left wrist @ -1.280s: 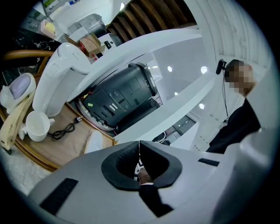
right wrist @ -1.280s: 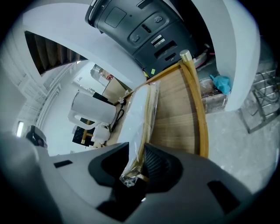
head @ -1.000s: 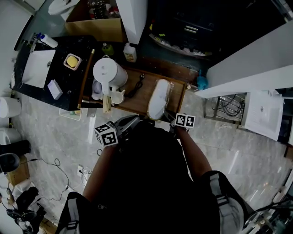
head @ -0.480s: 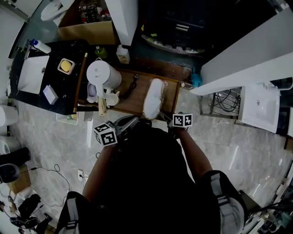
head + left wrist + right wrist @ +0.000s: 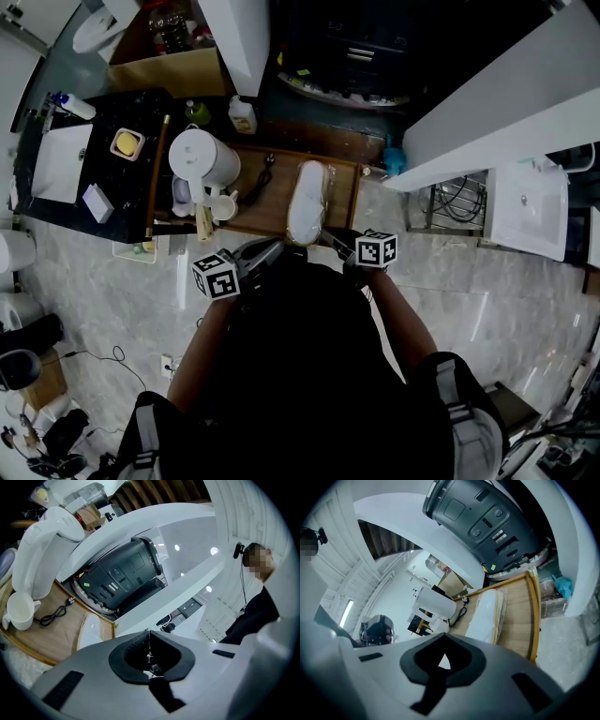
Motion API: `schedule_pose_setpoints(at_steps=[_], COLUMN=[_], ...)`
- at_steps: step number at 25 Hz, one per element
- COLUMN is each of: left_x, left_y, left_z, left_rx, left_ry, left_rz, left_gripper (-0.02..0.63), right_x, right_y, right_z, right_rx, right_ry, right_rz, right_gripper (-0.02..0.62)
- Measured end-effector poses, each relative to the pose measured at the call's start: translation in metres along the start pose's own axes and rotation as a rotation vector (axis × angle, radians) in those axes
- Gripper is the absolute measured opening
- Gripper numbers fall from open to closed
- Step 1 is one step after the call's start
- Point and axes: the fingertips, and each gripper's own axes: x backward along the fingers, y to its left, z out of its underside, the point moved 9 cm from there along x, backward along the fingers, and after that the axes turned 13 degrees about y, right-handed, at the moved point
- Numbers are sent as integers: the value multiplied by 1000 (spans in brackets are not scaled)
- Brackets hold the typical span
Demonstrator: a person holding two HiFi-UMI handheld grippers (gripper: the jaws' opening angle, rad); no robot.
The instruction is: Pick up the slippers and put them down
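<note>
The right gripper (image 5: 444,641) has its jaws pressed together, with nothing visible between them. The slippers (image 5: 485,613) lie ahead of its tips and slightly to their right, apart from the gripper. They rest lengthwise on a wooden tray (image 5: 520,616) and point away from the jaws.

The left gripper (image 5: 149,637) is closed too, its two jaws meeting in a thin seam, and it holds nothing. From this gripper the slippers sit ahead and to the left, below the level of the tips and partly hidden behind the gripper's body. In the head view both grippers hang just short of the tray's near edge, one on either side of the slippers' near end.

There are two grippers and one white bundle of slippers in clear wrap; how many slippers are inside the wrap cannot be made out. Further left of the left gripper, on the same tray, stand one white kettle (image 5: 42,550) and one white cup (image 5: 18,613), and one black cable (image 5: 54,613) lies there.
</note>
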Motion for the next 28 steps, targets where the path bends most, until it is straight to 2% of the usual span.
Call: schedule_pose_setpoints(at_steps=[7, 28], left_x=[-7, -14], left_y=[0, 7], left_z=[-5, -14], left_rx=[-7, -20], left_ry=[26, 37], left_rz=[17, 33], left_gripper=[12, 12], right_x=[14, 24], right_y=[30, 43], right_z=[-13, -18], right_rx=[62, 89], right_ry=[-44, -64], right_rz=[-58, -81], right_gripper=[6, 6])
